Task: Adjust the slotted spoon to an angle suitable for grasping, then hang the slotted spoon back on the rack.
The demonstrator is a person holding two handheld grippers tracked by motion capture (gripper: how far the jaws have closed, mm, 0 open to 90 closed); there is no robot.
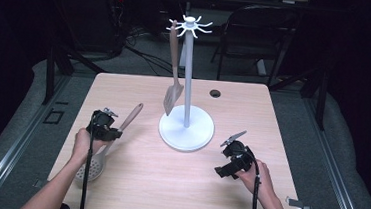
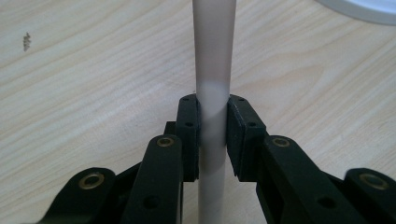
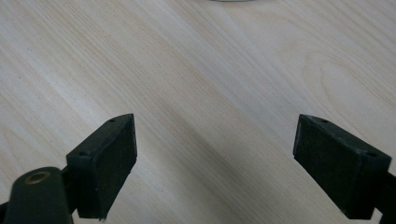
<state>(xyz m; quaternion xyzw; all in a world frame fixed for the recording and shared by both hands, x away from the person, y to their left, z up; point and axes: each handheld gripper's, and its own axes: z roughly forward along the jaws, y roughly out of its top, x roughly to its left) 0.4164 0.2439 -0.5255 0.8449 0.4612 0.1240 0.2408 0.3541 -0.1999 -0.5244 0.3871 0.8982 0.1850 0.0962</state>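
Fingers of the left gripper [image 2: 213,140] are pressing from both sides on the pale handle of the slotted spoon [image 1: 100,153], with the shaft running straight up between the two black pads [image 2: 189,135] in the left gripper view. Seen from the high view, the left gripper [image 1: 104,125] is sitting at the left side of the wooden table [image 1: 131,190], the person's left hand [image 1: 86,144] wrapped round its body and the forearm coming in from the bottom edge. Spoon handle is pointing up and away toward the stand; its perforated bowl is lying near the table's front left, just beside the wrist.

Right gripper [image 1: 234,141] is hovering over bare wood at the right, held in the right hand [image 1: 255,177], jaws standing wide apart and gripping nothing; the right gripper view has its two pads [image 3: 109,163] spread with plain tabletop between.

White utensil stand [image 1: 185,127] is standing at mid-table between the grippers, its round base well apart from both. Slotted turner [image 1: 173,91] is hanging from one of the top hooks, blade close to the pole. Small round grommet hole [image 1: 215,93] is sitting behind the stand. Dark folding chair [image 1: 251,34] is standing beyond the far edge.
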